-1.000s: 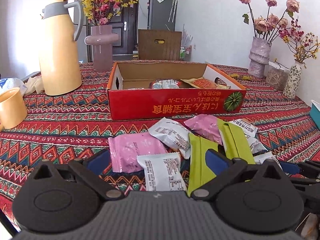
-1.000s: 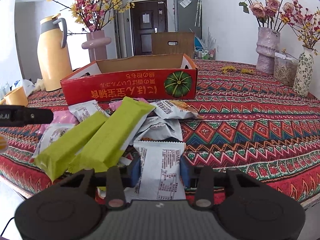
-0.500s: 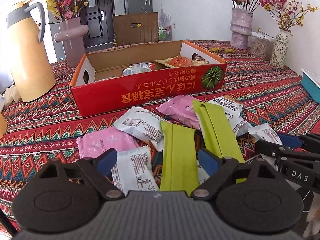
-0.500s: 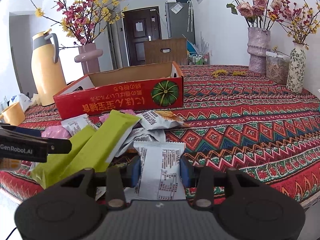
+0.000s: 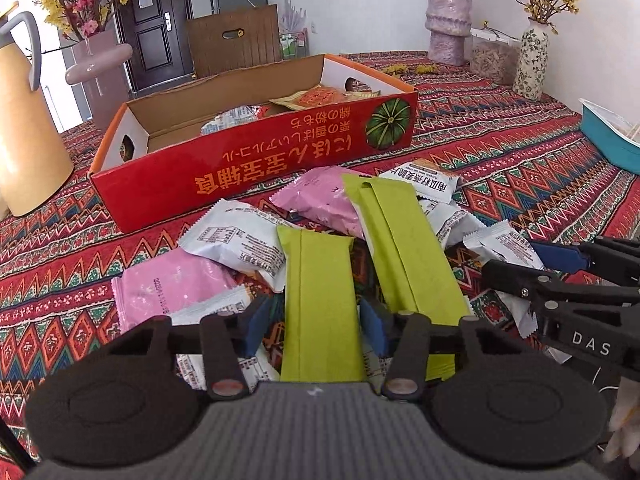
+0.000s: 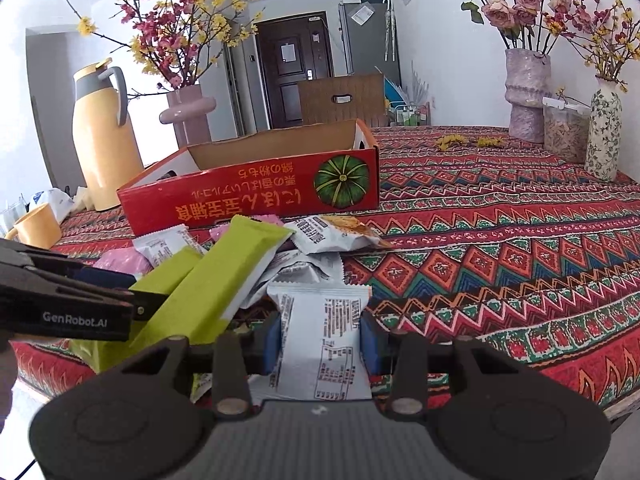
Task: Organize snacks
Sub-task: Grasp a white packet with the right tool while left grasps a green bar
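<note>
The left claw (image 5: 316, 326) is straddling the near end of a green snack bar (image 5: 320, 300), its blue pads (image 5: 256, 324) sitting on either side of the wrapper with a visible gap on the left, so it is not yet pinching the bar. The right claw (image 6: 320, 338) is closing its blue pads against both edges of a white snack packet (image 6: 326, 340) and gripping it at the near edge of the worktop (image 6: 500, 248) (the printed side of the packet is facing the camera).

Just beside the first green bar, a second green snack bar (image 5: 404, 248) is lying at a slant, its far end overlapping a pink packet (image 5: 324, 200). Another pink packet (image 5: 172, 284) is lying to the left, touching a white packet (image 5: 236, 240) that is resting partly over it. More white packets (image 5: 428, 180) are scattered to the right of the pile.

Beyond the pile, a red cardboard box (image 5: 256, 160) is standing open on the patterned cloth, already holding several packets (image 5: 316, 100). A yellow thermos jug (image 6: 104, 136) is standing to the left of the box, a yellow cup (image 6: 38, 226) is sitting nearer the edge, and vases of flowers (image 6: 526, 96) are lining the far right side. A teal tray (image 5: 608, 136) is peeking in at the right.
</note>
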Available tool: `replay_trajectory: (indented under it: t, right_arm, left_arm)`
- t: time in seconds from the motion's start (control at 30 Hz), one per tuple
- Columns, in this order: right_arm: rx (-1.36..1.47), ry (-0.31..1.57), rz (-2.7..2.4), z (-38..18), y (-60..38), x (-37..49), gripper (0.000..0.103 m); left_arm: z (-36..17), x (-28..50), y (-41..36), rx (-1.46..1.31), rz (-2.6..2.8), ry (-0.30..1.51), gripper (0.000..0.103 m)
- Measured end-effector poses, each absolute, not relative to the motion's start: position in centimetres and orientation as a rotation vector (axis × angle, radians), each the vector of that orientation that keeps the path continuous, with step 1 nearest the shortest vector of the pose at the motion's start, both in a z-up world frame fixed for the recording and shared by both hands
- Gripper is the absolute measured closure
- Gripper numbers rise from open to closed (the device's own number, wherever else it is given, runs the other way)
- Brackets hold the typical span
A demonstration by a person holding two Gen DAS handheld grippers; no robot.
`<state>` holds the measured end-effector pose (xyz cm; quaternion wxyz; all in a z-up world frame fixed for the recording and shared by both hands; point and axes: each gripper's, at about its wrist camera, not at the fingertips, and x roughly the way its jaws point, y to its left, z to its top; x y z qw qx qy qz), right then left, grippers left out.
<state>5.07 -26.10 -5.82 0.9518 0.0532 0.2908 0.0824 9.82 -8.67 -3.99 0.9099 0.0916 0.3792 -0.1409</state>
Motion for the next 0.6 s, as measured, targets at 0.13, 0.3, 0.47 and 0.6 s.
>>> replay_trajectory:
  t: [0.13, 0.3, 0.47, 0.6]
  right_arm:
    - [0.111, 0.593, 0.173, -5.93, -26.04, 5.1, 0.063]
    - [0.114, 0.6, 0.182, -6.19, -26.02, 5.25, 0.063]
    - [0.116, 0.601, 0.184, -6.21, -26.03, 5.3, 0.063]
    - [0.116, 0.601, 0.184, -6.2, -26.03, 5.3, 0.063]
  left_arm:
    - [-4.1, 10.32, -8.58, 0.163, -0.309, 0.797, 0.062]
    - [-4.18, 10.74, -8.22, 0.122, -0.316, 0.81, 0.065]
    - [-4.0, 10.52, -8.4, 0.134, -0.311, 0.794, 0.066]
    - [-3.53, 10.28, -8.25, 0.137, -0.303, 0.77, 0.067]
